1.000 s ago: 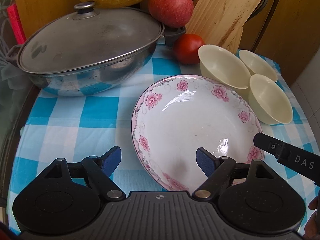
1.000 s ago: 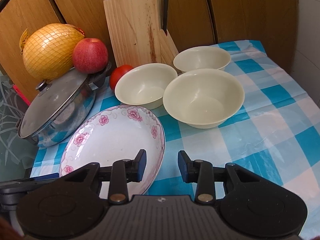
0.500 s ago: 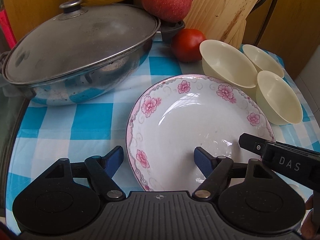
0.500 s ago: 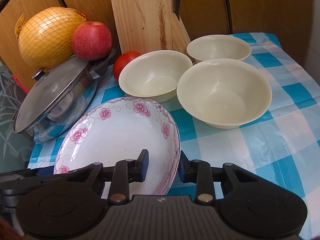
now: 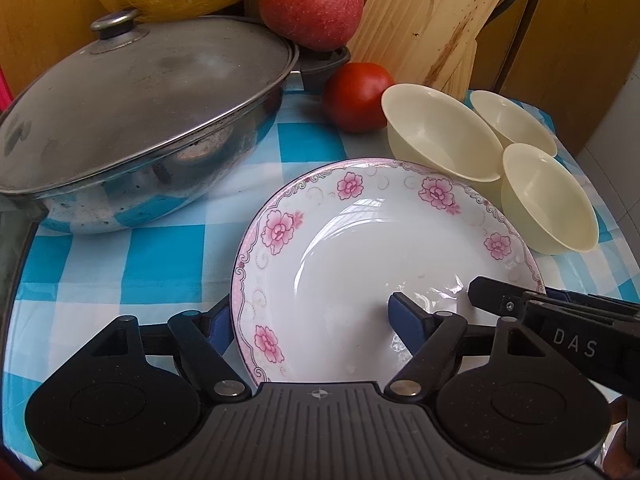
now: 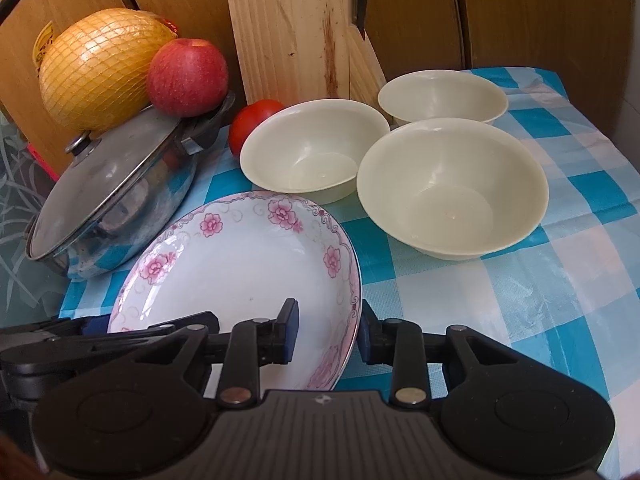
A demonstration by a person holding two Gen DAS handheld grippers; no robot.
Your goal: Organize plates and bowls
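A white deep plate with pink flowers (image 5: 360, 248) (image 6: 240, 264) lies on the blue checked cloth. My left gripper (image 5: 312, 322) stands wide open across its near left rim. One of its fingers is half hidden outside the rim and the other sits over the plate's well. My right gripper (image 6: 330, 330) is narrowed on the plate's near right rim, with one pad inside and one outside. Its fingers also show in the left wrist view as the right gripper (image 5: 516, 292). Three cream bowls (image 6: 312, 148) (image 6: 440, 96) (image 6: 452, 184) stand apart behind the plate, all upright and empty.
A lidded steel pot (image 5: 140, 100) sits close to the plate on the left, with an apple (image 5: 310, 0) and a netted pomelo (image 6: 96, 64) resting on it. A tomato (image 5: 358, 96) and a wooden knife block (image 5: 432, 20) stand behind. Checked cloth (image 6: 520, 300) lies bare at the right.
Both grippers came forward and down onto the plate. The left one's outer finger slipped behind the left rim. The right one's jaws narrowed a little around the right rim.
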